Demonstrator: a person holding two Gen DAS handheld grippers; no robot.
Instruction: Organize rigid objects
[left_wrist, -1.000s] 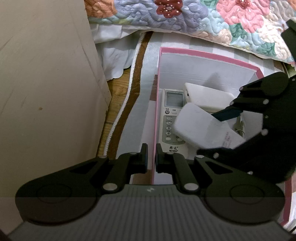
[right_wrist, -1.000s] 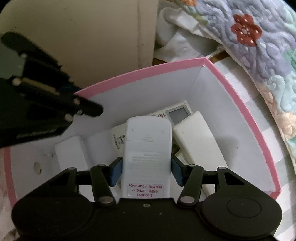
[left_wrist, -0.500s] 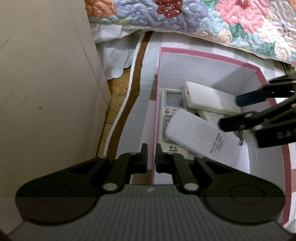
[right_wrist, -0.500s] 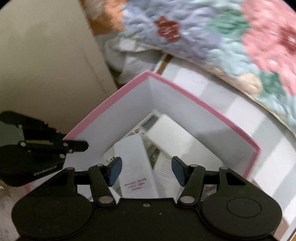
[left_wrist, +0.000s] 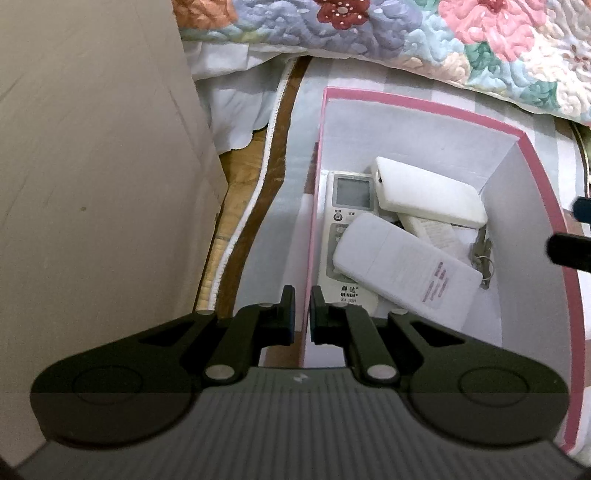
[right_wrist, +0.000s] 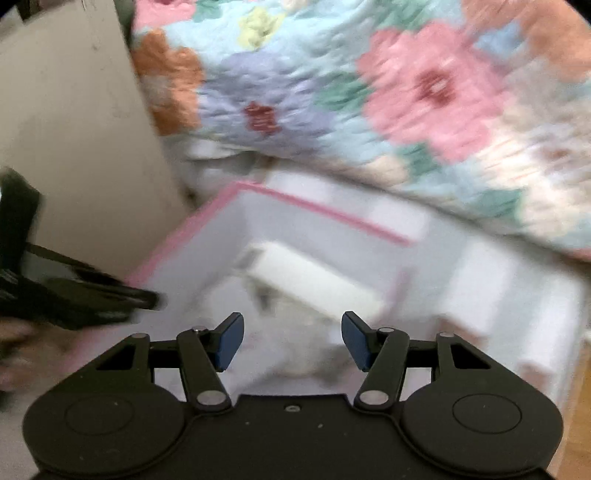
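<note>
Floral quilt (left_wrist: 424, 40) draped at twelve o'clock, beige cabinet side (left_wrist: 92, 166) at nine. Pink-rimmed box (left_wrist: 424, 105) on pale striped bedding, holding white remote (left_wrist: 402, 271) face down, long axis from ten to four o'clock. Left gripper (left_wrist: 302, 314) clamped on box wall. Right gripper (right_wrist: 291, 339) gaping, empty.

The left wrist view is sharp and evenly, softly lit, indoor light with no glare. The pink-rimmed box (left_wrist: 532, 173) throws a mild shadow down its inner walls, and the remotes (left_wrist: 406, 273) inside read crisply, print included. The right wrist view is smeared with motion blur — the floral quilt (right_wrist: 369, 96) and the box (right_wrist: 317, 210) are streaked, though the gripper's own blue pads (right_wrist: 231, 341) stay sharp. Fisheye bending curves both pictures' edges — corners go dark.
</note>
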